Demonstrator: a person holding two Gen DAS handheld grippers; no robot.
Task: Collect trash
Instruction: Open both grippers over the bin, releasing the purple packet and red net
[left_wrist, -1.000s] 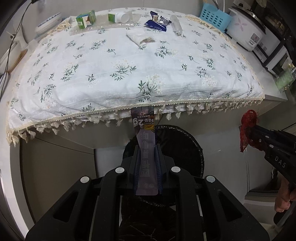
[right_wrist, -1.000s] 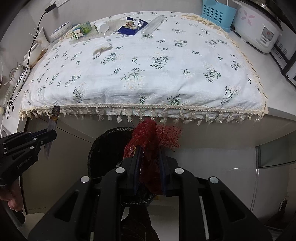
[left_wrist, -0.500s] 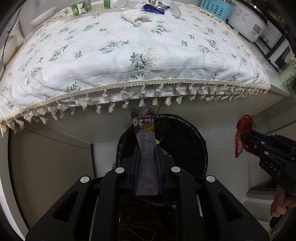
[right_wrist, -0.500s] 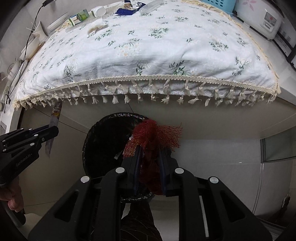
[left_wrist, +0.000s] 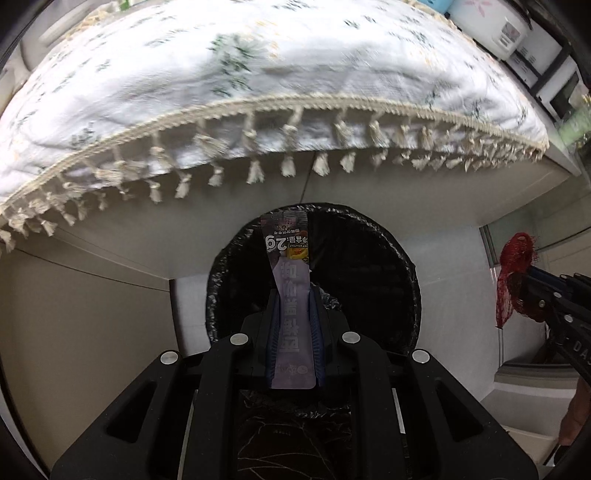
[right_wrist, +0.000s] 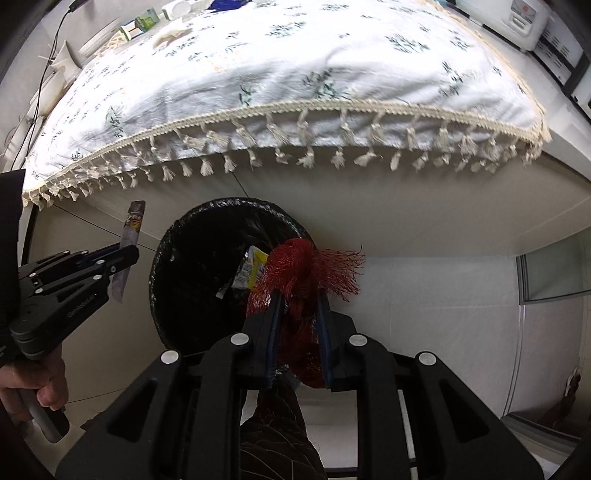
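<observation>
My left gripper is shut on a pale purple sachet wrapper and holds it upright over the black-lined trash bin below the table edge. My right gripper is shut on a red mesh net bag, just right of the bin. A yellow wrapper lies inside the bin. In the right wrist view the left gripper with the sachet is at the left. In the left wrist view the right gripper with the net is at the right.
A table with a white floral fringed cloth overhangs the bin. Small cartons and wrappers sit at its far edge. A rice cooker stands at the far right. White tiled floor lies right of the bin.
Both grippers have dropped lower and closer to the bin, still holding their items. The table edge now sits higher in both views and the bin looks larger.
</observation>
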